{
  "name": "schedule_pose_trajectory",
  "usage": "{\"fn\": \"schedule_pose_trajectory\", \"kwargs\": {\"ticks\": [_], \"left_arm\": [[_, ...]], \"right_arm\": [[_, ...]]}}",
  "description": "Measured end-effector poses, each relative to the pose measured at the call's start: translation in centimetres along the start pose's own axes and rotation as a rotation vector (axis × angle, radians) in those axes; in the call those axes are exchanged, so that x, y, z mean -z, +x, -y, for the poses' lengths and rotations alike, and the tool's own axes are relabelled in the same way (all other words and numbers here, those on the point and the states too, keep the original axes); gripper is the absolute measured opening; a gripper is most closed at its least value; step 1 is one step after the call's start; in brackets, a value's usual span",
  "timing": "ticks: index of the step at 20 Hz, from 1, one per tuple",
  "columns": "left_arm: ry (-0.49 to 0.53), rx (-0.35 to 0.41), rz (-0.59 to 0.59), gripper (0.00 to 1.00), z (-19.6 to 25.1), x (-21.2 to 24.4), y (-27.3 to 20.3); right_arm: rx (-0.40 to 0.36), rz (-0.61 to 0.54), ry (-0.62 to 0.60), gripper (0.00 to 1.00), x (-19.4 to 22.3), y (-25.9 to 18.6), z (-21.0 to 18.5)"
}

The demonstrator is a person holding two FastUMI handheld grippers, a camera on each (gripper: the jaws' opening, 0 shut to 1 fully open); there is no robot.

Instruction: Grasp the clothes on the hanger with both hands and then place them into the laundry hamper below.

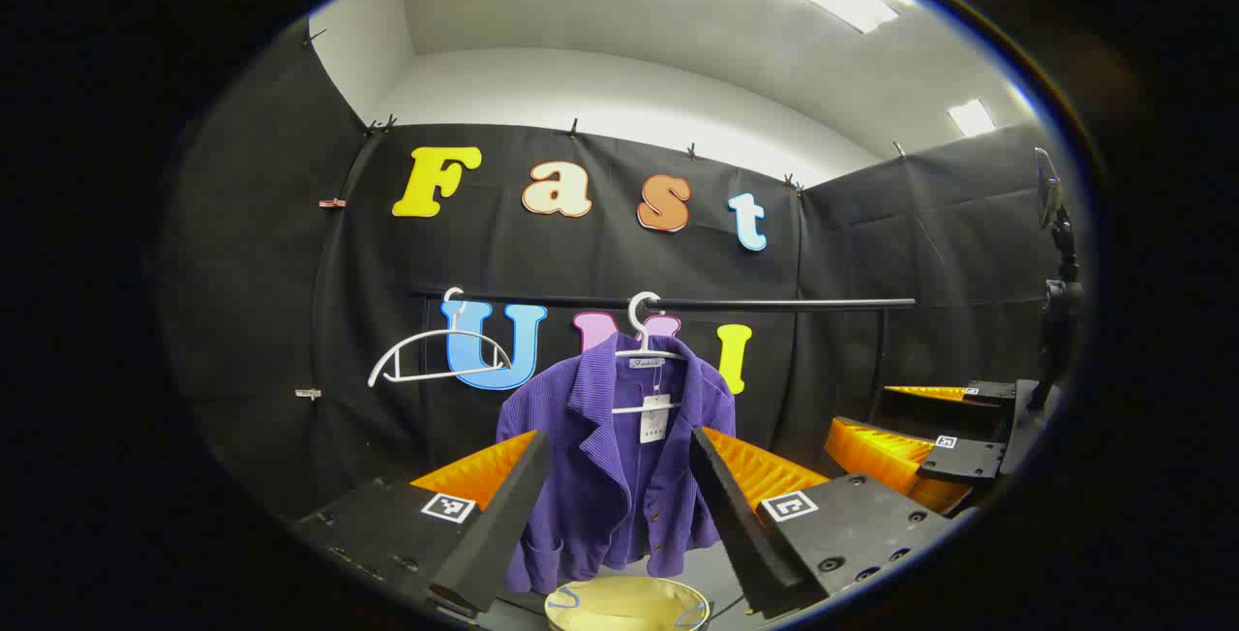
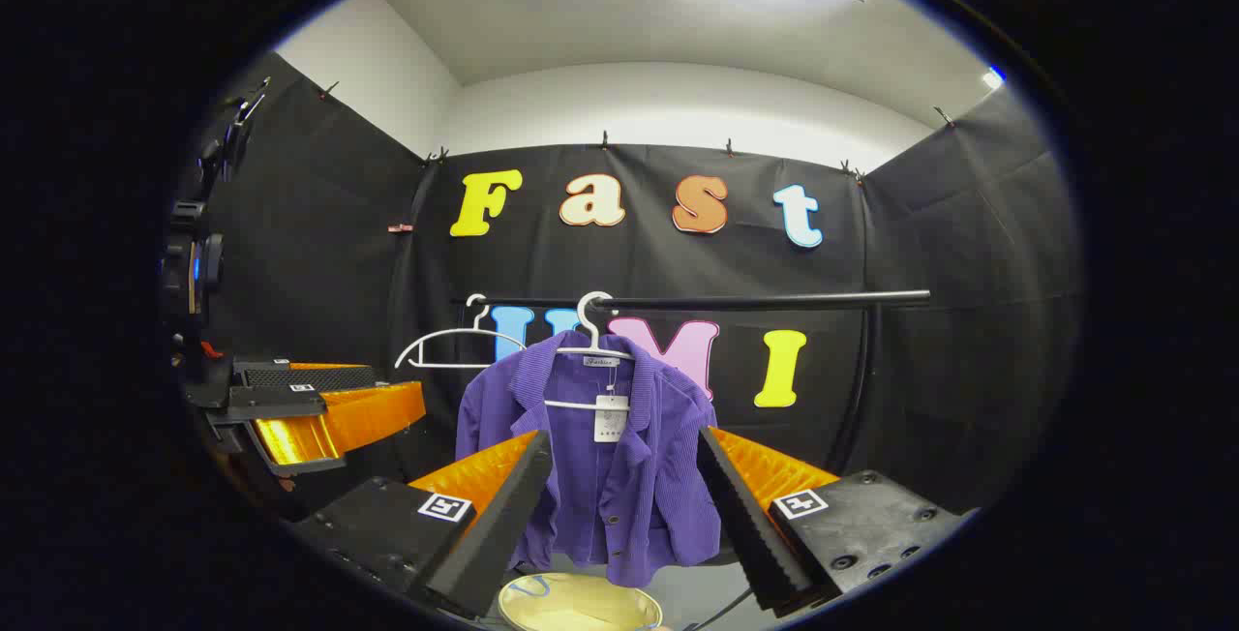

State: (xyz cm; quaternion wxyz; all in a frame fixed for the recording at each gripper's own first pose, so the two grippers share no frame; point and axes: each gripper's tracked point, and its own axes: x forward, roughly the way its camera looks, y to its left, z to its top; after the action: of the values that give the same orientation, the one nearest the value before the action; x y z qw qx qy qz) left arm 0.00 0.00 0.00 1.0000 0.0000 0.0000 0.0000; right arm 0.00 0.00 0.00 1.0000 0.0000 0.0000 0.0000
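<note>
Both grippers are up and facing the rack, and the purple corduroy jacket (image 1: 619,457) hangs on its white hanger (image 1: 644,345) from the black rail (image 1: 774,303), dead ahead at twelve o'clock in both views. The left gripper (image 1: 619,515) has its fingers spread wide with nothing between them, the jacket framed in the gap but well beyond the tips. Same story for the right gripper (image 2: 624,515): fingers wide, empty, jacket framed ahead. Below, at six o'clock, sits the pale yellow laundry hamper (image 1: 627,604), its rim just peeking under the hem. An empty white hanger (image 1: 436,360) hangs at ten o'clock from the jacket on the same rail. Now the risks: if the fingers close on just a thin fold of fabric, the jacket could slip free halfway down. Pull without clearing the shoulders and the hanger may come off the rail with it, or snag and swing. The hang tag (image 1: 655,418) at the collar could get pinched instead of cloth. And the hamper mouth looks modest, so a lopsided release might drape a sleeve over the rim.
</note>
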Motion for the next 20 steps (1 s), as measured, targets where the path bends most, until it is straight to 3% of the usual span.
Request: {"fn": "schedule_pose_trajectory", "kwargs": {"ticks": [20], "left_arm": [[-0.024,0.081,-0.006,0.92,-0.1,0.1,-1.0]], "right_arm": [[0.046,0.004,-0.032,0.97,-0.7,-1.4,-1.7]]}}
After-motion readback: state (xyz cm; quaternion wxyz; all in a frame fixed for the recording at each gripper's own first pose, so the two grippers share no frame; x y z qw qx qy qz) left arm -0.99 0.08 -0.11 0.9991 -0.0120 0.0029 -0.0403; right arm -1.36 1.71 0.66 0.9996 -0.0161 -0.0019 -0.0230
